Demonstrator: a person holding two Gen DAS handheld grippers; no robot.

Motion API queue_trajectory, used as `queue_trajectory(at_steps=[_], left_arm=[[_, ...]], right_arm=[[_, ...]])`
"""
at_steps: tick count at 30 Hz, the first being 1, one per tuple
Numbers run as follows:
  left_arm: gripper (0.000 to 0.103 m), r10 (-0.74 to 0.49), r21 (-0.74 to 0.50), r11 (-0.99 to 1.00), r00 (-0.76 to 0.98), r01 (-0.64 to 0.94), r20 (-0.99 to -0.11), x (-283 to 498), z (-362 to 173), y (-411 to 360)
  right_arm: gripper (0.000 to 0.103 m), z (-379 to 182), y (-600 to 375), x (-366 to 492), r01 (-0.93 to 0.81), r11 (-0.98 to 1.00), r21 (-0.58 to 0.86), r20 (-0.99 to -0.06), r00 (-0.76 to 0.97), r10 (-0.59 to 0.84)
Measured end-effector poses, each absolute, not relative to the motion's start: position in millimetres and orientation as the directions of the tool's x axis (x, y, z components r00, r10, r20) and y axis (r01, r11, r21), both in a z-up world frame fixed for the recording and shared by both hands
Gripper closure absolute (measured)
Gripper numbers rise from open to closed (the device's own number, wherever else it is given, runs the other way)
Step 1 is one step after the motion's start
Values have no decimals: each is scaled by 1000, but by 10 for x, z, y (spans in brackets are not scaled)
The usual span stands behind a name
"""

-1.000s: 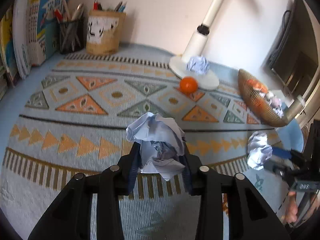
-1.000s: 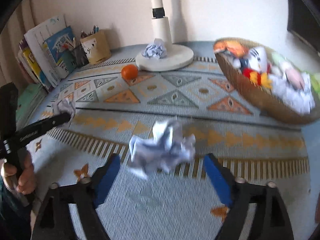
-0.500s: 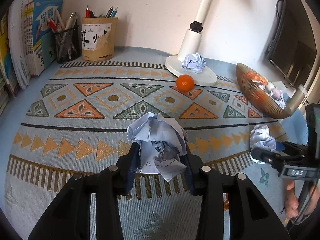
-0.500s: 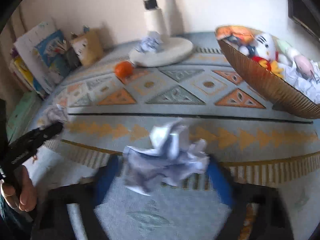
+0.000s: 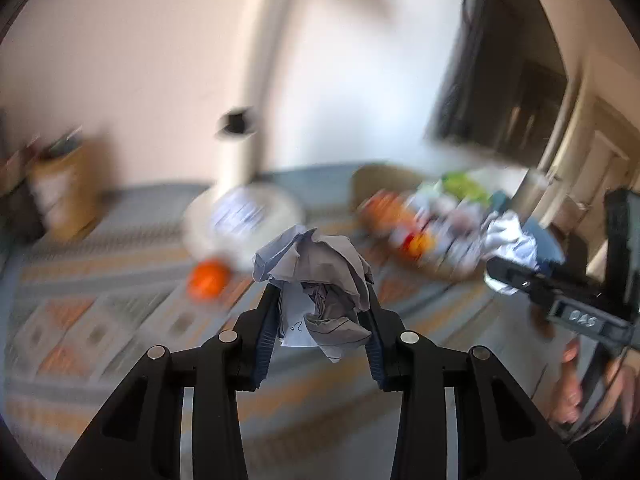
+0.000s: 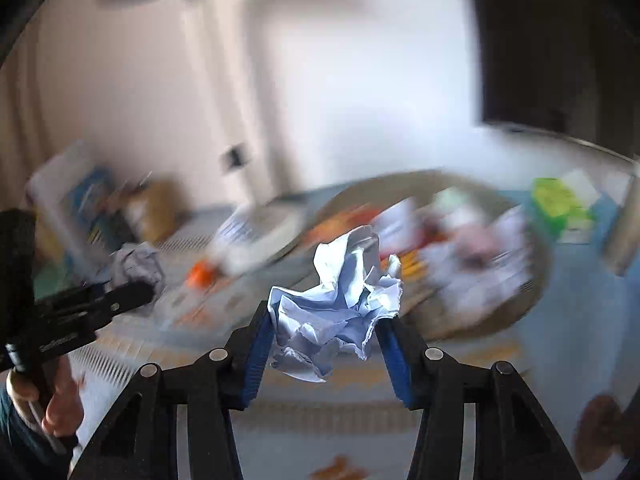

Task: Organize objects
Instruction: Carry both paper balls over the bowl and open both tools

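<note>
Left gripper (image 5: 320,312): jaws drawn close, pads pressed on both sides of a grey-white crumpled paper ball (image 5: 316,276). The grip is unchanged from a second ago.

Right gripper (image 6: 326,328): jaws have just been closing and now clamp a pale blue paper wad (image 6: 340,312) between the blue pads. A second ago the jaws stood wide with the wad loose between them on the rug; now it is pinched and carried clear of the surface.

Both views are heavily smeared, where earlier frames were mostly sharp. The patterned rug (image 5: 100,320) sits lower in each view and the wall fills the upper half. Judgement: both hands have lifted and are swinging together.

Surroundings, as far as the blur permits:
- An orange (image 5: 208,278) lies on the rug near the white lamp base (image 5: 240,220), which carries a third crumpled paper.
- The woven basket (image 6: 460,312), already holding toys and papers, lies just beyond the right wad.

Implication for the task: both pickups are complete. The probable next step is transfer to the basket and release over its rim. The right wad is loosely folded and may sag or shed an edge in transit.
</note>
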State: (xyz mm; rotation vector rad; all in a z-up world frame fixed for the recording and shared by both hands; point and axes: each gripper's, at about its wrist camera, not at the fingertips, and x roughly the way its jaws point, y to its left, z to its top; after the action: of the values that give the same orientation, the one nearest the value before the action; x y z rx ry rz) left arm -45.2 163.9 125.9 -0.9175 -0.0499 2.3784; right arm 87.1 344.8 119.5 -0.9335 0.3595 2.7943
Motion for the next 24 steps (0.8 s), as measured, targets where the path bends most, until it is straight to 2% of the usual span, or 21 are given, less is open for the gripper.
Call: queue_trajectory(at_steps=[3,8,10,11,12,13,19,22,24], left_arm=[[67,569,-235,-800,-572,-553,-591,-805,1430,2095],[67,626,-262,-748,-516,-609,-585,-1303,1467,2706],[53,650,-265,-717,-481,-645,-589,-1467,1451,2964],[44,651,-263,-704,-451,-660,-611,-1541,1429,3085],[22,637,-258,-703,-425,-662,-644,-1626,1394,3182],[18,631,-266,-704,-409,-658,-659,-1679,1360,3215],[18,659,-332,-700,-392,-633,-642,-1485,1314,2672],[18,620,-302,-752,-473,-586,-626,-1172,1355,2126],[18,551,-238,-807,-545,-541,-632,-926,1376,1681]], right_arm=[[52,1212,3911,735,-290,-921,260,-605,-793,79],[49,1027,4136,489,-318,-908,273,-642,-763,74],[37,972,4153,419,-342,-910,234,-664,-740,108],[36,956,4150,390,-362,-909,207,-668,-731,139],[36,954,4159,395,-376,-907,189,-670,-725,161],[36,949,4173,396,-391,-905,168,-673,-716,184],[36,987,4132,585,-336,-911,241,-661,-744,99],[36,1136,3803,614,-206,-938,278,-633,-774,-18],[35,1254,3404,585,-97,-958,271,-618,-780,-96]])
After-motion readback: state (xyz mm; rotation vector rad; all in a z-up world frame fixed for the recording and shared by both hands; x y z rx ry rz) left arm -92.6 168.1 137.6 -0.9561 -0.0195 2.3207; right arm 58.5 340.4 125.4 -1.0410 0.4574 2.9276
